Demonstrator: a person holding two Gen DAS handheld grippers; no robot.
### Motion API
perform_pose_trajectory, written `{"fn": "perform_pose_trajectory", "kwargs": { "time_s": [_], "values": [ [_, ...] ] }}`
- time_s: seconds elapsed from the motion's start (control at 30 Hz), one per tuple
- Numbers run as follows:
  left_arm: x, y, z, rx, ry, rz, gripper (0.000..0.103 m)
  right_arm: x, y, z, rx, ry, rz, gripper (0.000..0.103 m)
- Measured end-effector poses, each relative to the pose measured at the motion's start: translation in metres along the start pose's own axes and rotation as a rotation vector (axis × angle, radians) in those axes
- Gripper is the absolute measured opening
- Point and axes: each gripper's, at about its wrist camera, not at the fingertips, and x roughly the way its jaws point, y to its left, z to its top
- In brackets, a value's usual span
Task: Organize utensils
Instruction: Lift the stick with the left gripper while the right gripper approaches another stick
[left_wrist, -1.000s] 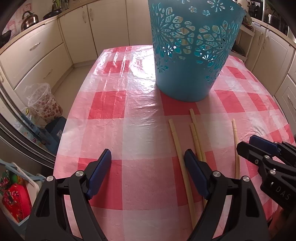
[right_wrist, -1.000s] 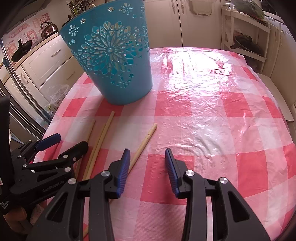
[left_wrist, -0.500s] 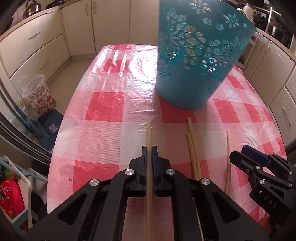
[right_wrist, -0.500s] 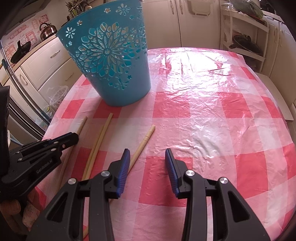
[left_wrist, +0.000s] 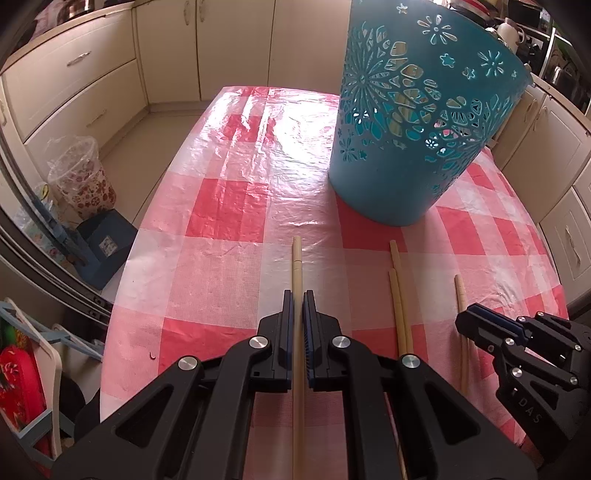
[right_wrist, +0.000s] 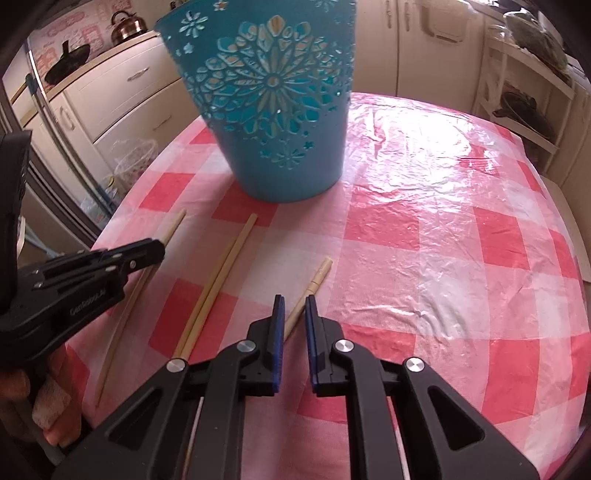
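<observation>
Left tool (left_wrist: 298, 306) clamps pale slim bamboo chopstick (left_wrist: 297, 280) near teal cut-out plastic basket (left_wrist: 417, 122); right tool (right_wrist: 294, 312), just closing, pinches another chopstick (right_wrist: 312, 291). We judge both light, stiff, slippery; grip mid-shaft.

Basket (left_wrist: 413, 147) rim cut off by my top edge in both views. Chopstick (left_wrist: 297, 280) near end hidden under my left tool (left_wrist: 298, 306). Contents behind basket cutouts too indistinct to identify.

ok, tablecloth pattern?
Red and white checks on the tablecloth, under a glossy clear plastic cover; right wrist view shows it best.
</observation>
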Motion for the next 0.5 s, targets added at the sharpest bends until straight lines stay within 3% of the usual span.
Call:
{"fn": "perform_pose_trajectory", "kwargs": {
  "time_s": [0.13, 0.33, 0.5],
  "values": [
    [0.001, 0.001, 0.002, -0.002, 0.004, -0.009, 0.006, -0.004, -0.005, 0.001, -0.073, 0.050, 0.007, 0.006],
    [0.002, 0.001, 0.003, -0.002, 0.007, -0.009, 0.006, -0.001, -0.006, 0.002, -0.062, 0.073, -0.007, 0.006],
    [0.003, -0.001, 0.004, 0.004, 0.004, -0.003, 0.006, -0.001, 0.000, -0.001, -0.092, 0.052, -0.038, 0.008]
  ]
}}
